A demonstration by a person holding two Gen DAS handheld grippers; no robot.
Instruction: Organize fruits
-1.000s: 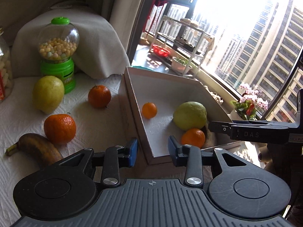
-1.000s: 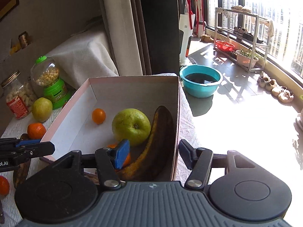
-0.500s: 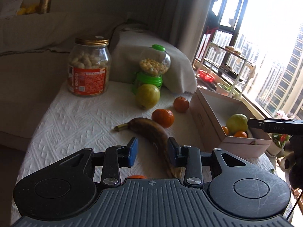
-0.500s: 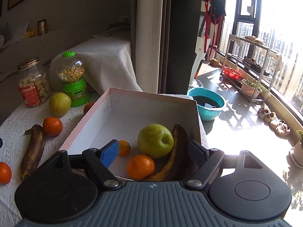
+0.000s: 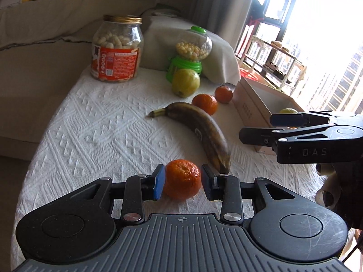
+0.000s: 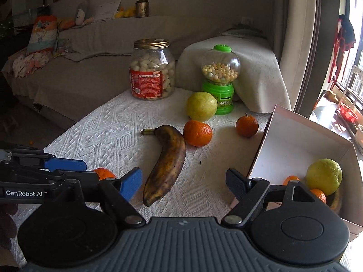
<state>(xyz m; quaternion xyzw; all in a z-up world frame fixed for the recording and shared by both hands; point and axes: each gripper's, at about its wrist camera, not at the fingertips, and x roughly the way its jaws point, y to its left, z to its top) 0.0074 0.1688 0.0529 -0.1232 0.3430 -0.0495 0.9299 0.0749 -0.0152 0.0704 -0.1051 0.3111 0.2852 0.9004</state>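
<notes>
Fruit lay partly on the white cloth (image 6: 109,136) and partly in the open box (image 6: 295,149), which stood at the cloth's right edge. Behind the loose fruit stood a jar (image 6: 152,68) with a gold lid, whose red label bore print too small to read. To its right was a green candy dispenser (image 6: 220,79), its small yellow label equally unreadable.

A browned banana (image 6: 168,161) lay in the middle of the cloth. One yellow-green fruit (image 6: 201,106) sat against the dispenser's base, and a second yellow-green fruit (image 6: 324,176) rested in the box's near corner with 2 small oranges (image 6: 318,195) beside it. On the cloth, 2 tangerines (image 6: 197,133) sat between the banana and the box.

The left gripper (image 5: 182,179), marked "GenRobot.AI" on its side, tilted down at the cloth. Its pads were clamped against both sides of the near tangerine (image 5: 182,179), which rested on the cloth just beside the banana's tip.

The right gripper (image 6: 183,179), marked "DAS", also angled downward near the box's front corner. Its fingers were spread wide and gripped nothing.
</notes>
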